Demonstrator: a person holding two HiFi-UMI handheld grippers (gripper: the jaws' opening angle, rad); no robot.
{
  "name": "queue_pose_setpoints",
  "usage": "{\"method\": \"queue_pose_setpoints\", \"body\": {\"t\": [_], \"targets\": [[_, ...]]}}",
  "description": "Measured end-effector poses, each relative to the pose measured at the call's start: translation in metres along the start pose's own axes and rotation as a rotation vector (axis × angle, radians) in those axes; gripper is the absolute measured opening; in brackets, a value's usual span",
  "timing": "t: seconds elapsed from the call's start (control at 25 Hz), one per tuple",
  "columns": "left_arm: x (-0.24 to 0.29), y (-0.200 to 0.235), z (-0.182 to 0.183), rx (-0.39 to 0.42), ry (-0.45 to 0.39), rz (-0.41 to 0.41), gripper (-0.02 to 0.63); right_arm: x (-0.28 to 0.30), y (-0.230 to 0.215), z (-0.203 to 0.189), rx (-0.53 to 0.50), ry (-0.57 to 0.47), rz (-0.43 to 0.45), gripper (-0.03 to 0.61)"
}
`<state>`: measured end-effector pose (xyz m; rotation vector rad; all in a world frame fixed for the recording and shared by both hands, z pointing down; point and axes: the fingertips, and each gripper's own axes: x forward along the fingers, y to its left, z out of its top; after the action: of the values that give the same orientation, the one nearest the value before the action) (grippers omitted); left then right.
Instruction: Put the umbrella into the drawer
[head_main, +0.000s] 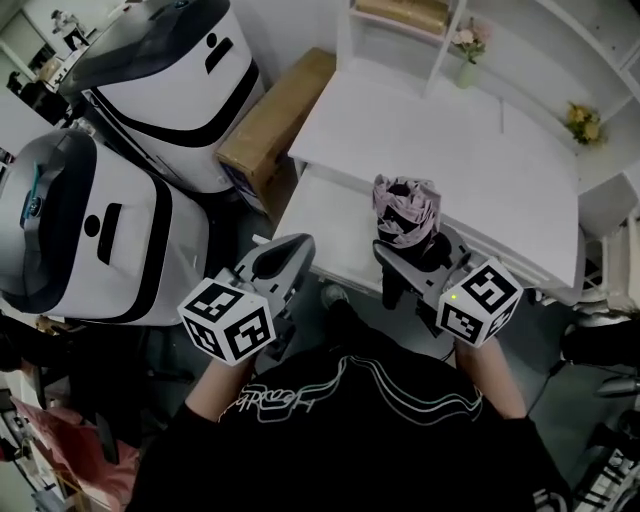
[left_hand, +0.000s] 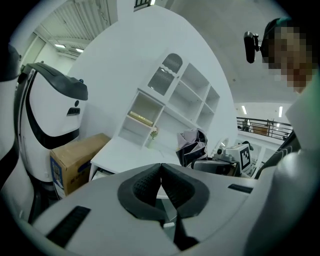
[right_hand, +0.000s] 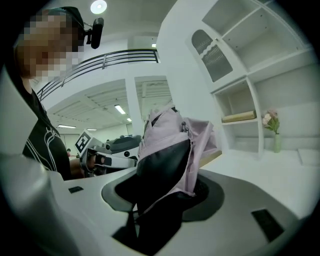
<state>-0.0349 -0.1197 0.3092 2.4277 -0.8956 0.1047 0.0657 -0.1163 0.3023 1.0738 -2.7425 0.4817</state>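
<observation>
A folded lilac-and-black umbrella (head_main: 405, 210) stands upright in my right gripper (head_main: 410, 250), whose jaws are shut on its lower part. The right gripper view is filled by the umbrella (right_hand: 170, 145), which hides the pads. It hangs just over the near edge of the white desk (head_main: 450, 150). A lower white panel (head_main: 325, 225) juts out under the desk top at its left, like a pulled-out drawer. My left gripper (head_main: 298, 248) is near that panel's front edge; its black pads (left_hand: 145, 187) meet at the tips with nothing between them. The left gripper view also shows the umbrella (left_hand: 190, 147).
Two big white-and-black machines (head_main: 170, 90) (head_main: 90, 230) stand to the left, with a cardboard box (head_main: 275, 120) against the desk's left side. A white shelf unit (head_main: 400, 30) sits at the back of the desk, with a flower vase (head_main: 468, 50) and yellow flowers (head_main: 583, 122).
</observation>
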Motion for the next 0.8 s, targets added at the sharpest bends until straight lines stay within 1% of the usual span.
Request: {"method": "queue_pose_setpoints", "body": {"t": [0.16,0.28,0.44,0.56,0.8], "targets": [[0.019,0.029,0.007,-0.032,0.012,0.046,0.02,0.034,-0.034,-0.008,0.011,0.054,0.02,0.23],[0.031,0.038,0.005,-0.049,0.022,0.074,0.02,0.048,-0.053,-0.022,-0.021,0.113,0.034,0.23],[0.049,0.084,0.005,-0.1,0.045,0.116,0.02,0.095,-0.077,-0.041,-0.034,0.19,0.074,0.23],[0.059,0.111,0.0,-0.14,0.057,0.139,0.02,0.125,-0.094,-0.062,-0.033,0.24,0.089,0.23],[0.063,0.136,-0.01,-0.176,0.078,0.176,0.02,0.169,-0.108,-0.114,-0.053,0.359,0.134,0.23]]}}
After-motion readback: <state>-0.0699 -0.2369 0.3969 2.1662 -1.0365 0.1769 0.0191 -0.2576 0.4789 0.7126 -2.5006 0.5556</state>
